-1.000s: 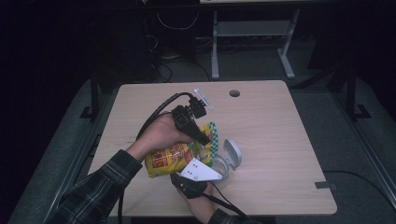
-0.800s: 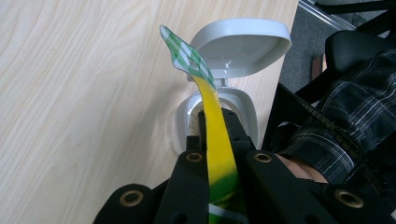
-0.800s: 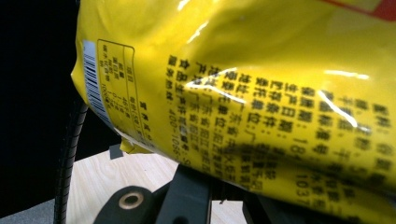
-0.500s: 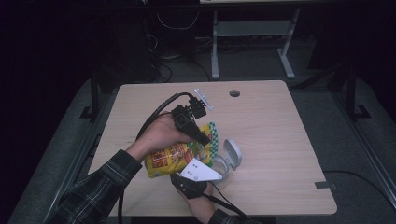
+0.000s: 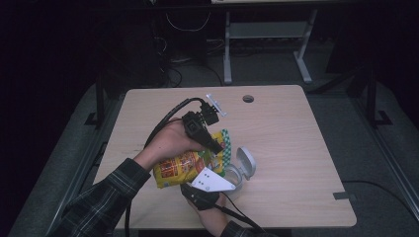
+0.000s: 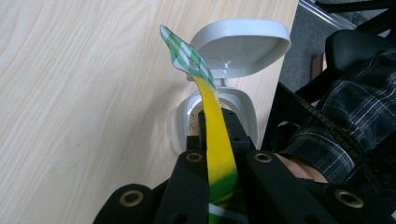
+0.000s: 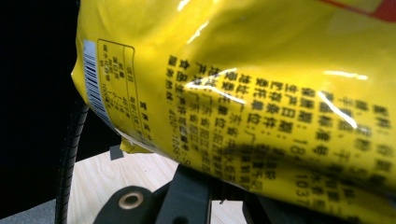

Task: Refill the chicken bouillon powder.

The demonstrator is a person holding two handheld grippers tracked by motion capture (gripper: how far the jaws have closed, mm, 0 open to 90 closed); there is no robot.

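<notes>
Holding, item one, nearest me: my right gripper (image 5: 212,181), under its grey three-cornered plate at the near edge of the pale wooden table (image 5: 296,138). Its jaws are closed; in the right gripper view the printed back of the bag hangs just above them, too close to tell whether they pinch its lower seam.

Item two, the glossy yellow plastic snack bag with red print and a green-and-white chequered top strip (image 5: 185,165). It hangs tilted over the table, left of centre, its chequered top end pointing far-right toward the tub. I judge it light, soft and crinkly, with slippery film that will slide and buckle if taken by the belly. The flat sealed seams are the places to take hold: top strip and bottom edge.

Item three, my left gripper (image 5: 213,144), reaching in from the left. Its jaws are clamped on the bag's yellow upper edge (image 6: 219,144), just below the chequered strip (image 6: 187,58), which curls free beyond the tips.

Item four, the small grey plastic tub with its hinged lid flipped open (image 6: 219,100), standing on the table just beyond the left jaws, right of the bag. Its mouth shows a pale grainy filling. I judge it light and easily tipped if the bag drags across it.

Item five, far edge: a round cable hole in the tabletop (image 5: 248,98).
</notes>
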